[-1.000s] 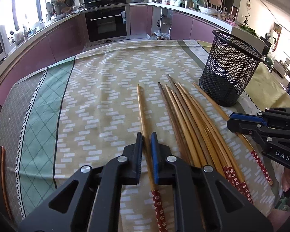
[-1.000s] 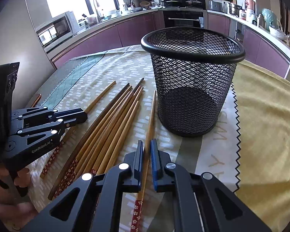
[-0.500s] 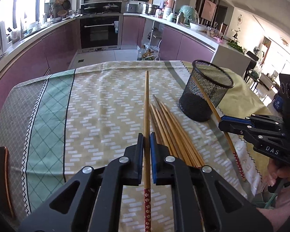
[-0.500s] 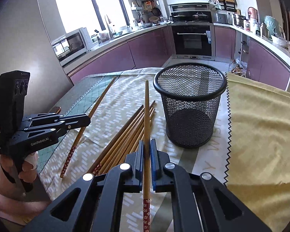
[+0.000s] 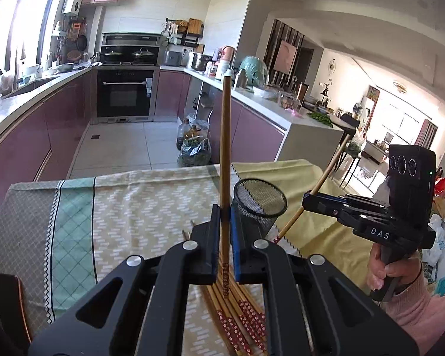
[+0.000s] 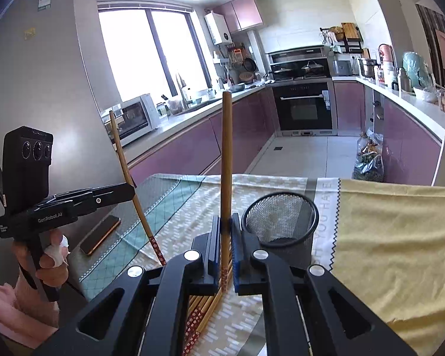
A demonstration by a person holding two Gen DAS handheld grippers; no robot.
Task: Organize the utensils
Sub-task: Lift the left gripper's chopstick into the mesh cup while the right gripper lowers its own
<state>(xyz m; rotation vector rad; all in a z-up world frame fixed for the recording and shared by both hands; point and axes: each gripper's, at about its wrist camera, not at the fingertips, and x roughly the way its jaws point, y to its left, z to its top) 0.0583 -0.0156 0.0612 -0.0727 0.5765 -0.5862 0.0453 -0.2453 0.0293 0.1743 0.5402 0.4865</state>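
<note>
Left gripper (image 5: 224,216) clamps one chopstick (image 5: 225,154), right gripper (image 6: 226,228) clamps another (image 6: 226,160), shafts pointing 12 o'clock; mesh cup (image 6: 279,222) at 1 o'clock of each, nearer the right.

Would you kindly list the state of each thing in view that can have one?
Left gripper: shut on a wooden chopstick, lifted.
Right gripper: shut on another wooden chopstick, lifted.
Black wire-mesh cup: upright, empty.
Remaining wooden chopsticks: lying bundled on the tablecloth.
Smartphone: lying flat.
</note>
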